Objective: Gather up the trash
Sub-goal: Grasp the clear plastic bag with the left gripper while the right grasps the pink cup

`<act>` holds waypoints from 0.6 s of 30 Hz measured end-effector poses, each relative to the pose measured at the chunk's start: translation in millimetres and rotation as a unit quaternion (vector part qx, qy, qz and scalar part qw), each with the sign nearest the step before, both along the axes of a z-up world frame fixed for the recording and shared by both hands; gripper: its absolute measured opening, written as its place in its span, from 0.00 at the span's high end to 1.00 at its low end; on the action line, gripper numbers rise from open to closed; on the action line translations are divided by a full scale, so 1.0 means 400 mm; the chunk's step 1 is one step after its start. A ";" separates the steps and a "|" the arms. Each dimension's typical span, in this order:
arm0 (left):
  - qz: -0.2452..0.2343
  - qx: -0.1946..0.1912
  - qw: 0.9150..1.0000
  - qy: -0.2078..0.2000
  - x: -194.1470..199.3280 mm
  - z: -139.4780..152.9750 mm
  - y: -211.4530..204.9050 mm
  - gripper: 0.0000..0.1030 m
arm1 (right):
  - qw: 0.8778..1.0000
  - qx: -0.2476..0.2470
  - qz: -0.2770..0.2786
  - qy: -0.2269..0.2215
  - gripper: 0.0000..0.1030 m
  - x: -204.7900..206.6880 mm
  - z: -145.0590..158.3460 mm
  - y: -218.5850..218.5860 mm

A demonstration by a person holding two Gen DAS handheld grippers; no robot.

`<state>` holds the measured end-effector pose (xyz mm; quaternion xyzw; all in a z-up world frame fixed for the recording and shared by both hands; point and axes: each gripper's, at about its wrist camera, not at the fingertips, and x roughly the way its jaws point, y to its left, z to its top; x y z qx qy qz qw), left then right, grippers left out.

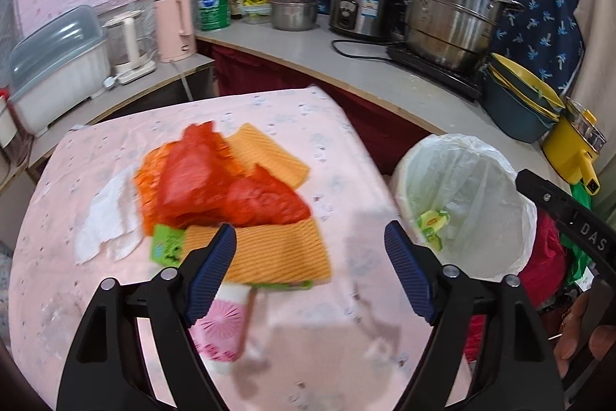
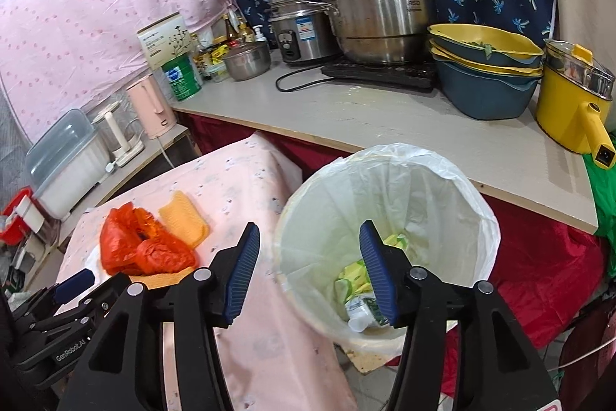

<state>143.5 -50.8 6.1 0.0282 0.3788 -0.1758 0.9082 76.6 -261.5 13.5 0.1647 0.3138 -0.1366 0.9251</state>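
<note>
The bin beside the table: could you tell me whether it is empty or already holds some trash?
It holds some: green-yellow wrappers lie at the bottom of the bin.

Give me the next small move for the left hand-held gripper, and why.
Probably ease the left hand-held gripper forward and down onto the orange cloth right ahead of it. Its jaws are open and empty, trash is on the table, and the lined bin sits alongside.

Left gripper [image 1: 310,249] hangs wide open over the pink table [image 1: 331,141]. An orange cloth [image 1: 277,253] lies between the jaws, a red plastic bag [image 1: 215,180] just beyond them. The lined trash bin [image 1: 500,180] sits off past the right jaw.
</note>
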 end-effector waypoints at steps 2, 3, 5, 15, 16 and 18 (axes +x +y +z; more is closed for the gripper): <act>0.017 0.003 1.000 -0.001 -0.011 0.000 0.047 0.26 | 1.000 0.000 0.010 0.000 0.48 -0.003 0.003 0.028; 0.026 0.005 1.000 0.000 -0.014 -0.001 0.069 0.26 | 1.000 0.000 0.015 0.000 0.48 -0.004 0.004 0.044; 0.042 0.010 0.999 0.002 -0.024 -0.005 0.117 0.26 | 1.000 0.000 0.026 0.001 0.47 -0.004 0.005 0.077; 0.123 0.034 0.992 0.016 -0.061 -0.041 0.338 0.23 | 0.996 0.004 0.085 0.015 0.41 0.003 -0.008 0.243; 0.131 0.034 0.991 0.019 -0.063 -0.046 0.359 0.23 | 0.996 0.004 0.090 0.017 0.40 0.004 -0.011 0.259; 0.144 0.035 0.989 0.023 -0.068 -0.055 0.399 0.23 | 0.995 0.002 0.100 0.021 0.40 0.006 -0.016 0.292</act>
